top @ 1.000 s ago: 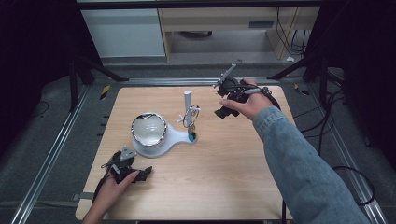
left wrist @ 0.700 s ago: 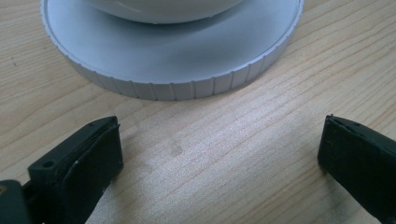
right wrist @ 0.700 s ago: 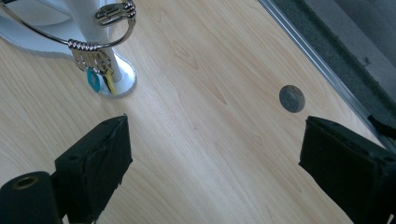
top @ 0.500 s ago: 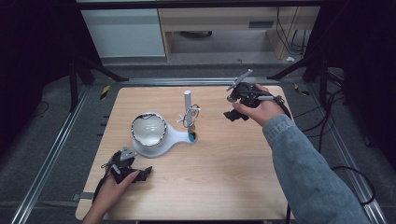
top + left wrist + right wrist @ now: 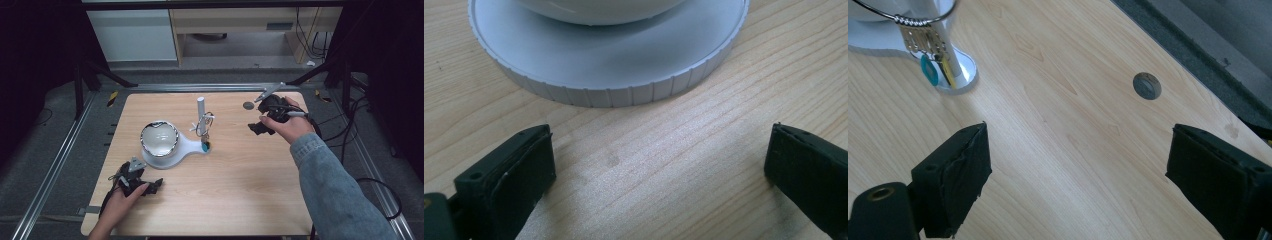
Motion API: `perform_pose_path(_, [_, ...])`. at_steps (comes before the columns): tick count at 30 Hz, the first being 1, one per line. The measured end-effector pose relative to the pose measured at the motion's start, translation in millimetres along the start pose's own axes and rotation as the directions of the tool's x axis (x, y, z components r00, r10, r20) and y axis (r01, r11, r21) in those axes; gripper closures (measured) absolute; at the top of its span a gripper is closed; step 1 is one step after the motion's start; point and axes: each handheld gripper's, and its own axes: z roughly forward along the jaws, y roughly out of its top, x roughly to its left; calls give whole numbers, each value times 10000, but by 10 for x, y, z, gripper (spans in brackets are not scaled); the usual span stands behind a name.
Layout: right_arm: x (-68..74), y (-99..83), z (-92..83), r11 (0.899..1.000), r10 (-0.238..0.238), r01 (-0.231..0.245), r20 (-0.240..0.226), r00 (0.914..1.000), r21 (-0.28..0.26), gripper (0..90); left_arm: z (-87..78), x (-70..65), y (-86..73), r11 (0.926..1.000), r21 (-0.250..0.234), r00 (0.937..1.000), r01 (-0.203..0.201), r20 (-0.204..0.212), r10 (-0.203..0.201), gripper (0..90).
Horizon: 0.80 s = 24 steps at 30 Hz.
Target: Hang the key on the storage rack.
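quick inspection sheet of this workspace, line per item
surface: light wooden table, bare grain, with a round grey plug near its far right edge
job's things: white stand with a shiny bowl on its round base and an upright post; a ring of small hanging pieces on the post, one teal
clutter: nothing seen
grippers: left gripper open at the near left, facing the stand's ribbed base, nothing between the jaws; right gripper open over bare wood at the far right, nothing held
cables: black leads trail off the right side
surroundings: metal frame rails, dark floor, pale cabinets behind
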Motion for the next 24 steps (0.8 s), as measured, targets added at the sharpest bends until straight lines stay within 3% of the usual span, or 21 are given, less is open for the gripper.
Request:
perform_pose_path(7, [2, -140, 32, 9995, 303, -303, -8, 9995, -120, 131, -1, 1, 0, 10000, 12, 10000, -26, 1, 26, 0])
perform_pose_path(19, [90, -489, 217, 9984, 525, -519, -255, 9983, 219, 133, 0, 0, -1, 10000, -9, 10000, -9, -1, 9, 0])
perform_pose_path(24, [107, -639, 312, 9963, 820, -810, -385, 9959, 271, 137, -1, 0, 0, 10000, 9, 10000, -12, -4, 12, 0])
